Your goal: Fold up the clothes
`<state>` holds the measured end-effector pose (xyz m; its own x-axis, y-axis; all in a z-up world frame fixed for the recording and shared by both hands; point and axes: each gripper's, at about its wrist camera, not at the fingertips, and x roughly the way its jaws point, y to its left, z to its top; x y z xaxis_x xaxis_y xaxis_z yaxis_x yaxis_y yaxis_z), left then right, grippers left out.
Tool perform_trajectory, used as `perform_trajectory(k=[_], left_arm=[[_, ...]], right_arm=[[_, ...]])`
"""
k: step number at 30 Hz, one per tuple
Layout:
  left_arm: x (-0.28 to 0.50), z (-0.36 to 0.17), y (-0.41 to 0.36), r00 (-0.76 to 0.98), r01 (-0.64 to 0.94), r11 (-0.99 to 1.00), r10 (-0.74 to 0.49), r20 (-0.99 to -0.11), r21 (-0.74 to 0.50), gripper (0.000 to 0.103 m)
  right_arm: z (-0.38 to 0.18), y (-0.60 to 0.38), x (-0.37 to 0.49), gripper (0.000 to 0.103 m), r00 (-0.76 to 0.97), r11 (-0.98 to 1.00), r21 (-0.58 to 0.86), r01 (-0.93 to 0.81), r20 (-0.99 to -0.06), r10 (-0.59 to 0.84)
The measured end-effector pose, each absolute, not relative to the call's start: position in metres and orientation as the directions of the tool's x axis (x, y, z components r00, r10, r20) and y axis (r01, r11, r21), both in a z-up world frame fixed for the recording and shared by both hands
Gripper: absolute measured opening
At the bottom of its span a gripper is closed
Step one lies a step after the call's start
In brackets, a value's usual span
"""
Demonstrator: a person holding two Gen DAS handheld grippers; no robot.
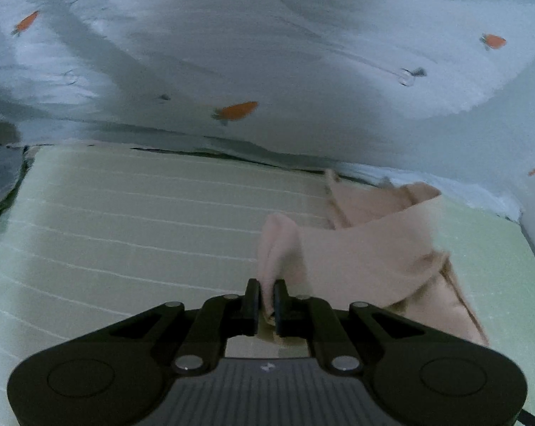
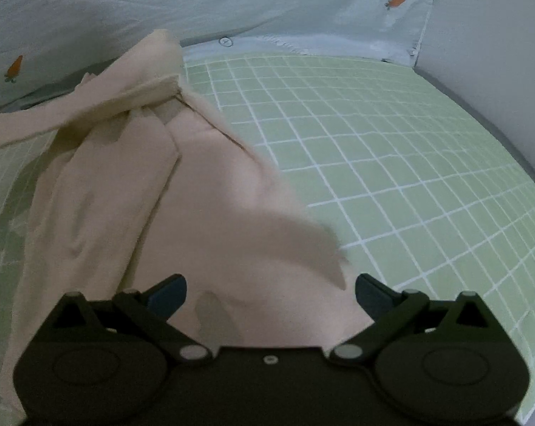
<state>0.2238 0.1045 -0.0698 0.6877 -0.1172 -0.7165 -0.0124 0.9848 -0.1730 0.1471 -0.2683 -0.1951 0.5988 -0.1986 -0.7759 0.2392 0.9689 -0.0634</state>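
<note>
A pale pink garment (image 2: 203,206) lies crumpled on a green sheet with a white grid (image 2: 391,163). In the left wrist view my left gripper (image 1: 266,298) is shut on a fold of the pink garment (image 1: 359,255) and holds it lifted above the green sheet (image 1: 125,234); the cloth stretches away to the right. In the right wrist view my right gripper (image 2: 270,293) is open, its fingers spread wide just above the near part of the garment, with nothing between them.
A light blue quilt with orange carrot prints (image 1: 267,53) is bunched along the far side of the bed and also shows in the right wrist view (image 2: 267,3). A grey wall (image 2: 498,53) rises at the right edge of the bed.
</note>
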Motion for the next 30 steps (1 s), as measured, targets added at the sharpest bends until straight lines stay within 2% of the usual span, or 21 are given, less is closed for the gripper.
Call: perform_trajectory(k=[5, 8, 9, 11, 12, 16, 19, 25, 30], left_arm=[[0.233, -0.076, 0.142, 0.693, -0.099, 0.978, -0.065, -0.718, -0.184, 0.009], [0.234, -0.087, 0.158, 0.658, -0.200, 0.963, -0.003, -0.753, -0.179, 0.009], [0.235, -0.091, 0.163, 0.643, -0.235, 0.956, 0.018, -0.765, -0.175, 0.011], [0.233, -0.098, 0.171, 0.617, -0.288, 0.941, 0.039, -0.786, -0.179, 0.025], [0.228, -0.101, 0.171, 0.612, -0.289, 0.938, 0.027, -0.790, -0.192, 0.027], [0.210, -0.109, 0.146, 0.572, -0.229, 0.956, -0.023, -0.820, -0.186, 0.048], [0.195, -0.118, 0.111, 0.527, -0.133, 0.973, -0.093, -0.845, -0.190, 0.055], [0.170, -0.140, 0.033, 0.413, 0.055, 0.977, -0.208, -0.887, -0.204, 0.061], [0.152, -0.161, -0.020, 0.340, 0.130, 0.978, -0.200, -0.919, -0.164, 0.062]], right_arm=[[-0.195, -0.260, 0.148, 0.103, 0.592, 0.964, -0.083, 0.253, -0.775, -0.222], [-0.195, -0.258, 0.149, 0.103, 0.586, 0.963, -0.095, 0.254, -0.776, -0.231], [-0.195, -0.258, 0.149, 0.103, 0.585, 0.962, -0.098, 0.254, -0.777, -0.233], [-0.195, -0.259, 0.150, 0.103, 0.585, 0.962, -0.098, 0.254, -0.777, -0.234], [-0.195, -0.260, 0.150, 0.103, 0.585, 0.962, -0.095, 0.255, -0.777, -0.232], [-0.197, -0.266, 0.153, 0.103, 0.592, 0.964, -0.078, 0.253, -0.776, -0.218], [-0.198, -0.272, 0.155, 0.103, 0.603, 0.967, -0.062, 0.247, -0.772, -0.203], [-0.199, -0.297, 0.157, 0.103, 0.619, 0.976, -0.051, 0.213, -0.766, -0.175], [-0.203, -0.319, 0.165, 0.100, 0.610, 0.982, -0.064, 0.178, -0.775, -0.161]])
